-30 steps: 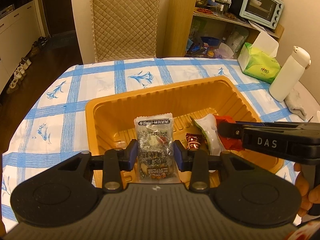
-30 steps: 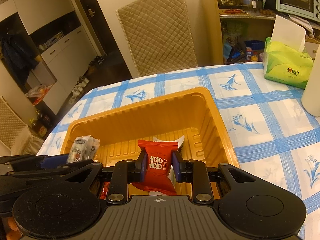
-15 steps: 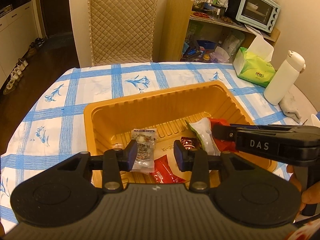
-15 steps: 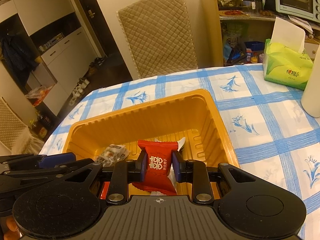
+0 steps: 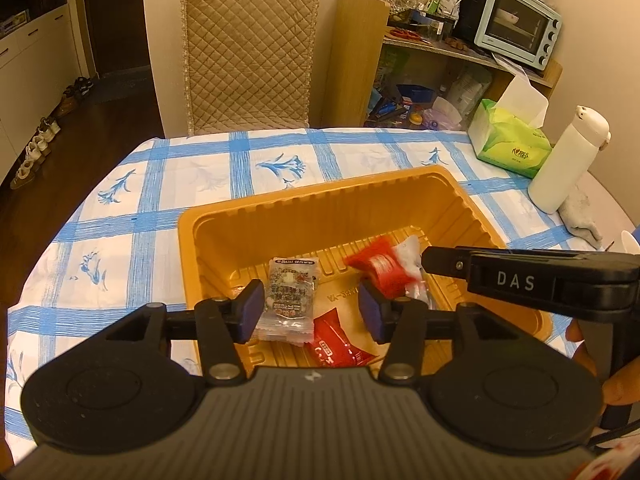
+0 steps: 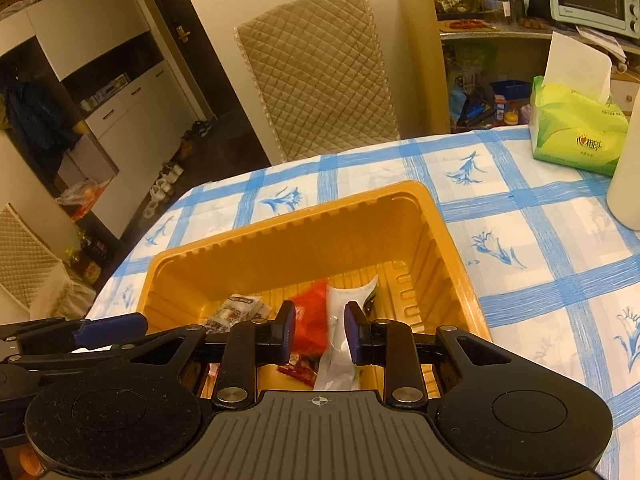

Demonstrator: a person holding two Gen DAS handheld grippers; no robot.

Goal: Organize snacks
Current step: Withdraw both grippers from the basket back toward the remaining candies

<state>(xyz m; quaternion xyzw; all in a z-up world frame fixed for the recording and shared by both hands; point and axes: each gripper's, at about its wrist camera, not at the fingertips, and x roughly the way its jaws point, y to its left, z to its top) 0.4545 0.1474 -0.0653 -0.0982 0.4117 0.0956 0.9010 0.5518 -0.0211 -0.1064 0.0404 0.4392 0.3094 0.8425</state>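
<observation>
My left hand-held gripper is spread over the orange tray, a clear nut packet lying inside. My right hand-held gripper, marked "DAS", is spread too; a blurred red packet is in the tray.

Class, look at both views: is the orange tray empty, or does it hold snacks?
Not empty. The orange tray holds a clear snack packet, red packets and a white packet.

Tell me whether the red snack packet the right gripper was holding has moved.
Yes. The red packet has left the open right gripper and sits blurred, lower and left, inside the orange tray.
</observation>
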